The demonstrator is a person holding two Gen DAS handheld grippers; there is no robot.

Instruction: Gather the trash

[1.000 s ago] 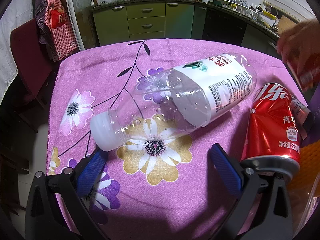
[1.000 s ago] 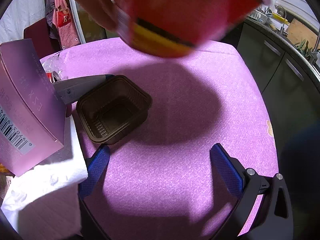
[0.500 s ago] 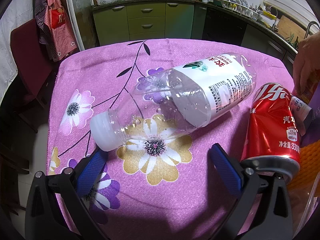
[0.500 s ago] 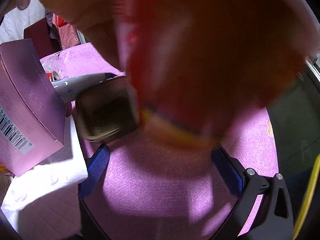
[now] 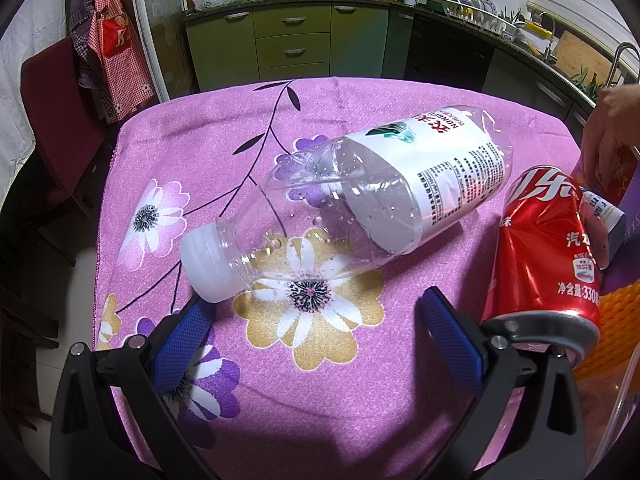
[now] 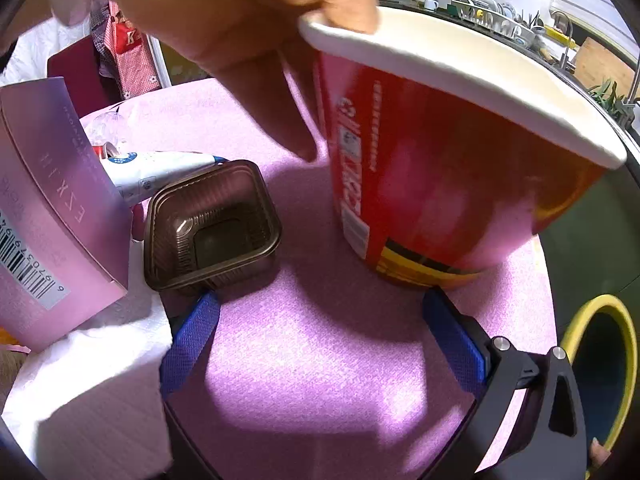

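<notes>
Purple tablecloth (image 5: 192,152) | bottle (image 5: 360,200) just ahead of spread left hand-held gripper (image 5: 320,332) | right hand-held gripper (image 6: 320,332) spread, empty

Clear plastic bottle (image 5: 360,204) lies on its side on the tabletop (image 5: 200,152), white cap (image 5: 204,266) toward the camera, white label, droplets inside. Dented red can (image 5: 548,248) on its side just right of it, silver end facing the camera. Brown plastic tray (image 6: 212,224) sits upright and empty, touching the pink box (image 6: 52,208), which leans tilted over white tissue (image 6: 92,392). White tube (image 6: 160,170) behind the tray. Red paper cup (image 6: 452,184), white rim, tilted, base on the cloth, held by a bare hand (image 6: 240,28).
</notes>
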